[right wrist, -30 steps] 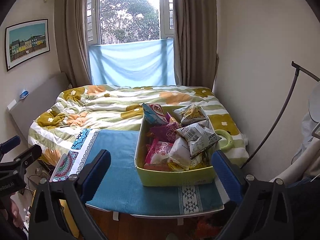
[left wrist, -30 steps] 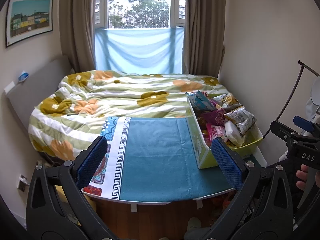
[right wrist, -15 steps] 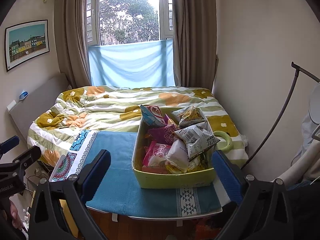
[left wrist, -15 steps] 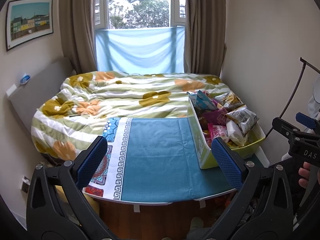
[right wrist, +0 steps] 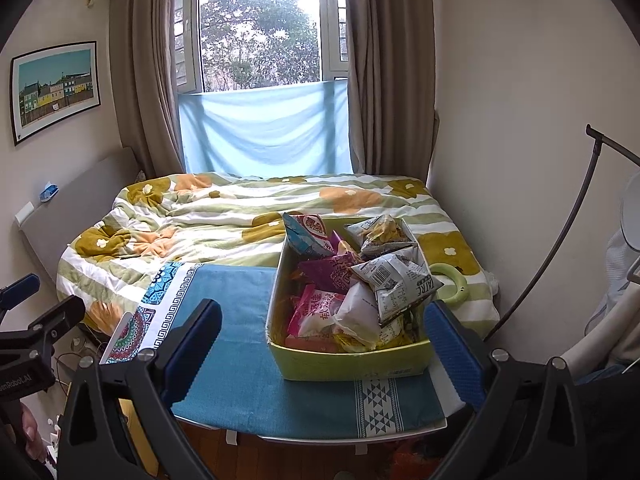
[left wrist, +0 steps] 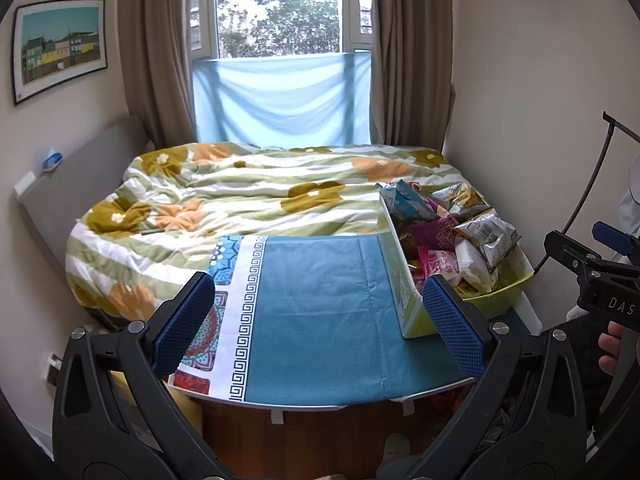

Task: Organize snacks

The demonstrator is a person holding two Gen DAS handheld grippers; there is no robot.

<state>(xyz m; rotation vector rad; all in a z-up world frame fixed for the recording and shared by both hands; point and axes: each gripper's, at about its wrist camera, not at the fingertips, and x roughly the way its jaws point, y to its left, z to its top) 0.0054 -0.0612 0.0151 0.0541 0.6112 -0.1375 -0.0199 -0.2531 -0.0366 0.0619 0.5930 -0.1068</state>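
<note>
A small bedroom held a bed [left wrist: 256,200] under a flowered quilt, with a curtained window [right wrist: 260,36] beyond it and a framed picture [left wrist: 60,48] on the left wall. At the foot of the bed stood a table covered by a teal cloth [left wrist: 320,312]. On the cloth's right part sat a yellow-green box [right wrist: 352,364] heaped with snack packets [right wrist: 340,292].

The left gripper [left wrist: 320,328] hung over the bare stretch of cloth, its blue pads wide apart and nothing between them. From its camera the box appeared only side-on at the right, its near wall hiding most of the contents; the right gripper's body and a bit of the person's hand [left wrist: 612,352] showed at the far right edge.

The right gripper [right wrist: 324,352] was likewise spread wide and empty, facing the box head-on. Its camera looked down into the box, showing a silver-grey packet [right wrist: 396,284] on top, a purple one [right wrist: 328,274], a pink one [right wrist: 316,312] and a blue one [right wrist: 306,234] standing at the far left corner. It alone showed a pale green ring [right wrist: 452,284] on the quilt just beside the box.
</note>
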